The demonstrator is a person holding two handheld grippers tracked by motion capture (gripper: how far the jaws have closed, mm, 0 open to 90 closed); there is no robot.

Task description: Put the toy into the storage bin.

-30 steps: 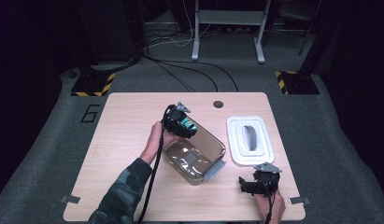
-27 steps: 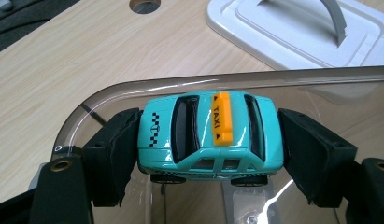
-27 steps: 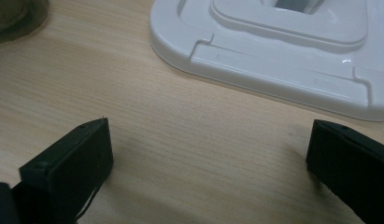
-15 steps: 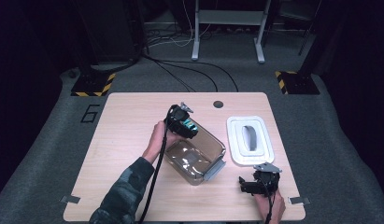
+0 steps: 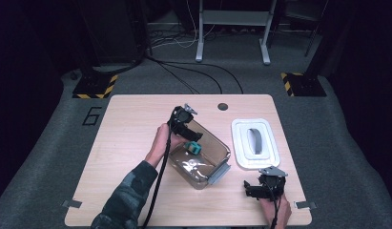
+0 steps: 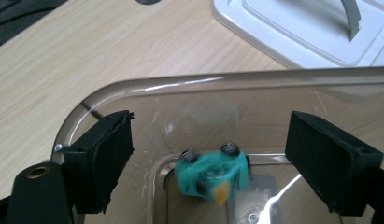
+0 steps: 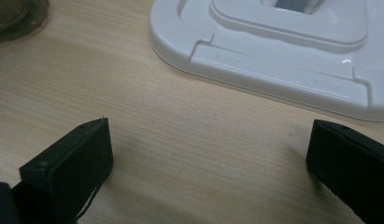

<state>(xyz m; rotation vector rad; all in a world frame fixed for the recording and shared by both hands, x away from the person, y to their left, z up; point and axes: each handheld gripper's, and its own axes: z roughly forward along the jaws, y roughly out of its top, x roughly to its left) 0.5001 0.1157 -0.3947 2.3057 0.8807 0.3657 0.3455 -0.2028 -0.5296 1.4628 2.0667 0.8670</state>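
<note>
- Two tools in my hands: left tool (image 6: 210,154) over the clear container (image 5: 199,155), jaws just opened, apart; teal toy (image 6: 211,174) lies loose inside, between them, untouched.
- Right tool (image 5: 258,188) spread wide over bare surface (image 5: 127,133), near white lid (image 5: 254,142).

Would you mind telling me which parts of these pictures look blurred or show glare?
Left gripper view: the teal toy is motion-blurred, and glare streaks the clear container rim. High view: the room behind the table is dark. Right gripper view: the white lid looks soft.
</note>
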